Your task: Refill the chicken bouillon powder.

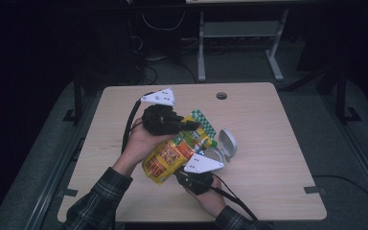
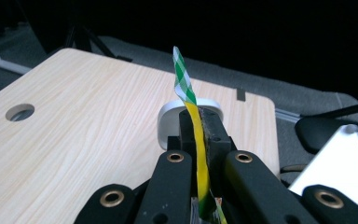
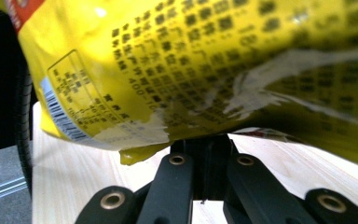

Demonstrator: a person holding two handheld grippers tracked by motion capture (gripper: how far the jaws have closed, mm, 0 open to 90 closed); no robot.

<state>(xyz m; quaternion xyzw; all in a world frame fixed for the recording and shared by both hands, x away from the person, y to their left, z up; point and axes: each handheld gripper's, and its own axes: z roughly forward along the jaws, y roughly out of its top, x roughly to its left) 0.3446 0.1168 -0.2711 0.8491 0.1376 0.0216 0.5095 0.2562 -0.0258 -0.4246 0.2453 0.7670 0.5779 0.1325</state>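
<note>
A yellow snack bag [image 1: 172,155] with a green-and-white checked top hangs tilted above the middle of the wooden table [image 1: 278,158]. My left gripper [image 1: 191,125] is shut on the bag's top seam. In the left gripper view the thin edge of the bag [image 2: 182,84] runs between the pinched jaws of that gripper [image 2: 200,123]. My right gripper [image 1: 195,171] comes in from below at the bag's lower side. In the right gripper view the printed back of the bag [image 3: 191,70] hangs over the gripper [image 3: 204,144], whose jaws sit closed on the bag's bottom edge, their tips hidden.
A small white round container with its lid flipped open [image 1: 225,146] stands on the table just right of the bag, and its lid [image 2: 168,123] rises behind the left jaws. A cable hole [image 1: 221,96] sits near the far edge. A metal frame [image 1: 239,43] stands beyond the table.
</note>
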